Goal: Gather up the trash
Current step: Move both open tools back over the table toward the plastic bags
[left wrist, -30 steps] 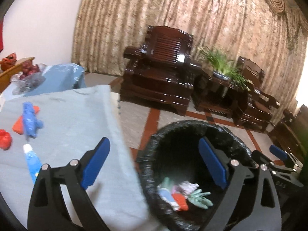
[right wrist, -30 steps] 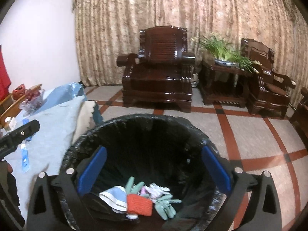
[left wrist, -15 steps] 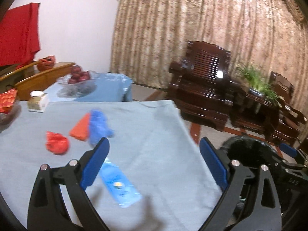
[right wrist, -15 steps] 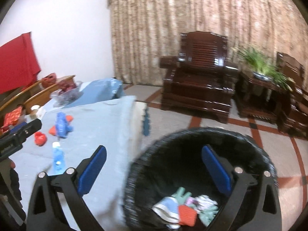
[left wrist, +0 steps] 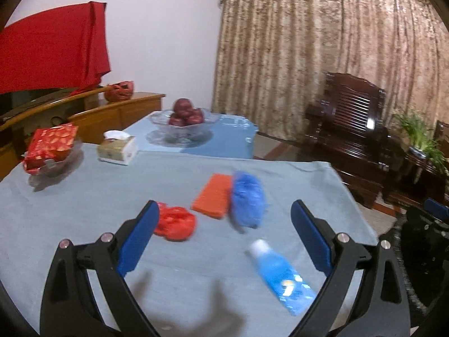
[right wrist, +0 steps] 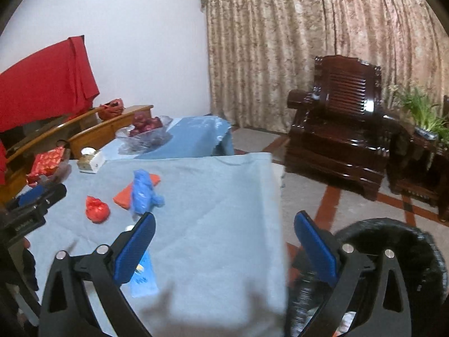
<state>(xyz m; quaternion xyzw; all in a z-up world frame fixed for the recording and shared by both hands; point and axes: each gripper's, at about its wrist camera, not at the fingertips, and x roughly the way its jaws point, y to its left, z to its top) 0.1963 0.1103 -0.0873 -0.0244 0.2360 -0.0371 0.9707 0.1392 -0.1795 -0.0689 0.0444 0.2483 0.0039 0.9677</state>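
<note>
Four pieces of trash are seen on the blue-covered tabletop (left wrist: 84,196) in the left wrist view. At centre left, a crumpled red bag (left wrist: 174,221) lies just beside the left claw's (left wrist: 221,238) left finger. An orange sponge (left wrist: 213,196) is placed right of it, touching a crumpled blue bag (left wrist: 248,199). At lower right, a blue bottle (left wrist: 280,275) is laid on its side. The left claw is held wide open and empty above the cloth. In the right wrist view, the right claw (right wrist: 224,250) is likewise spread open and empty over the tabletop's edge, and the black bin (right wrist: 393,252) is seen at the lower right on the floor.
</note>
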